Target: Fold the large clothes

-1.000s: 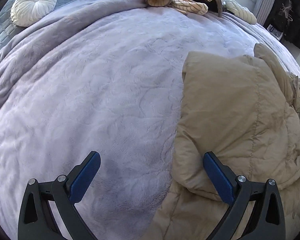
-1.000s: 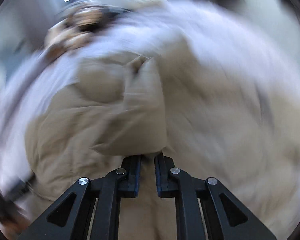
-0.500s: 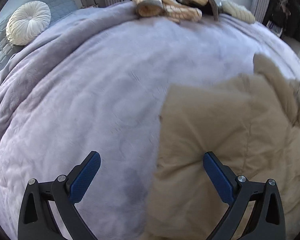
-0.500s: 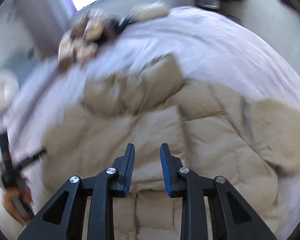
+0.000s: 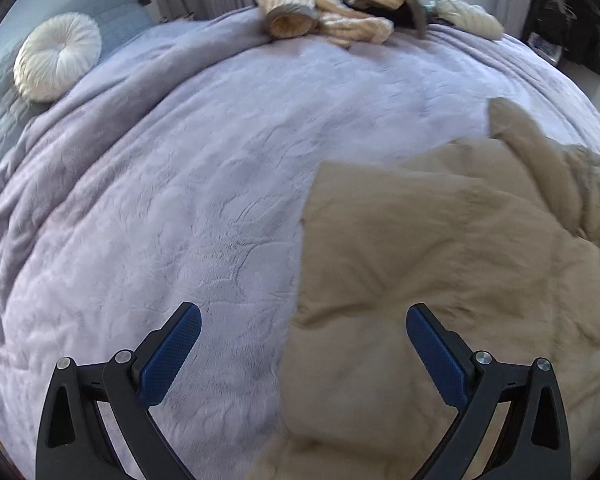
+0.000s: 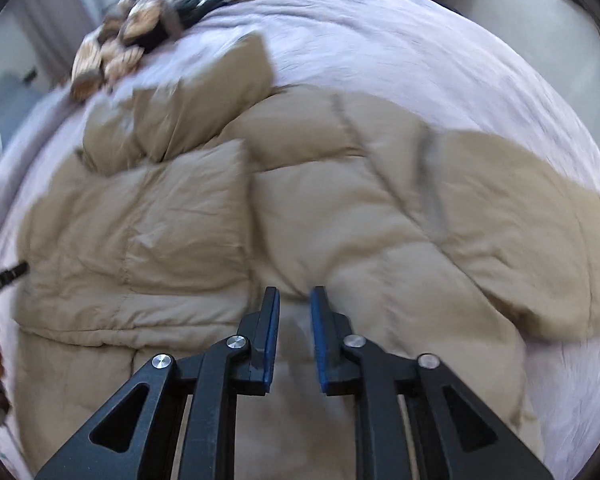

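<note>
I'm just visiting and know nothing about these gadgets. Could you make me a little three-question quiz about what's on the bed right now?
1. True or false: the left gripper is clamped on the beige puffer jacket.
2. Which lies at the far end of the lilac blanket? A) a heap of striped clothes B) a laptop C) a pair of shoes
3. Fill in: the round white cushion lies near the bed's ______ edge in the left wrist view.

Key
1. False: its jaws stand wide apart, holding nothing.
2. A, the heap of striped clothes.
3. Left. The right gripper is slightly open above the jacket.
</note>
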The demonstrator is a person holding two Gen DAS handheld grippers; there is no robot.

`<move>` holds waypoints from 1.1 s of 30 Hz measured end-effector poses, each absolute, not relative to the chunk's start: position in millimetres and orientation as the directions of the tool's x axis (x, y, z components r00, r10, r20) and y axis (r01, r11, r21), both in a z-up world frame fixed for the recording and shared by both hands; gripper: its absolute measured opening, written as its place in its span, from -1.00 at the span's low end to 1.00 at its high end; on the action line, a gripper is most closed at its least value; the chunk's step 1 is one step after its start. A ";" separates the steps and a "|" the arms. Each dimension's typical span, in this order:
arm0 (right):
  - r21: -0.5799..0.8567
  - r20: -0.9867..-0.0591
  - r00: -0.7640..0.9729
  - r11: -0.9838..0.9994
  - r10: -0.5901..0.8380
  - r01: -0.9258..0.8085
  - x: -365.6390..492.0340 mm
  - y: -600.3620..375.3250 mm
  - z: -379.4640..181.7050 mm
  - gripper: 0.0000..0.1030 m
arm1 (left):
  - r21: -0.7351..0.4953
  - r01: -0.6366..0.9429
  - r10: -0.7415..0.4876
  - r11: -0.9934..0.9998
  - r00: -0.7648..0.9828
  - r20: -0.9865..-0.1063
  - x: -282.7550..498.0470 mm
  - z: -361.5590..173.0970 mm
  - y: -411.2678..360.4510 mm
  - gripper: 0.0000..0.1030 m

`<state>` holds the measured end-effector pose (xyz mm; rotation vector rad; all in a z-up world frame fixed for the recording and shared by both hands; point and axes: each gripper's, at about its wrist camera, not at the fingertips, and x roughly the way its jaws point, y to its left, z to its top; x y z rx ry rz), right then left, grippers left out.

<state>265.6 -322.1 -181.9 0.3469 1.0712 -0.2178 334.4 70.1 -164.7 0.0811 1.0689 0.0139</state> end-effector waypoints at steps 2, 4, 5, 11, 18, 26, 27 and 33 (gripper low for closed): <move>0.228 -0.878 0.478 0.902 0.026 0.368 258.0 -333.7 -173.8 -0.64 | 0.079 0.060 0.040 0.995 0.488 -0.872 325.4 -154.1 59.5 1.00; 0.282 -0.872 0.486 0.875 0.062 0.394 246.0 -344.2 -168.7 -0.55 | 0.070 0.096 0.014 0.993 0.489 -0.872 313.7 -144.4 45.1 1.00; 0.301 -0.868 0.491 0.866 0.076 0.400 239.4 -346.3 -168.8 -0.42 | 0.061 0.114 -0.002 0.992 0.485 -0.874 307.4 -141.0 36.9 1.00; 0.392 -0.849 0.511 0.812 0.137 0.433 178.0 -362.4 -165.5 -0.14 | 0.016 0.243 -0.094 0.970 0.435 -0.895 265.9 -135.1 -30.1 1.00; 0.441 -0.845 0.507 0.756 0.167 0.485 128.2 -392.9 -167.5 0.03 | -0.031 0.356 -0.170 0.934 0.368 -0.914 225.4 -133.9 -102.2 1.00; 0.490 -0.836 0.517 0.675 0.184 0.553 86.7 -434.3 -176.4 0.52 | 0.002 0.410 -0.159 0.912 0.358 -0.920 205.0 -132.7 -137.6 1.00; 0.504 -0.830 0.526 0.653 0.185 0.565 80.0 -442.6 -177.8 0.56 | -0.005 0.416 -0.169 0.909 0.359 -0.918 203.2 -131.9 -141.3 1.00; 0.547 -0.811 0.568 0.524 0.140 0.653 48.2 -494.0 -187.1 0.66 | -0.046 0.441 -0.218 0.896 0.347 -0.912 196.9 -131.5 -165.8 1.00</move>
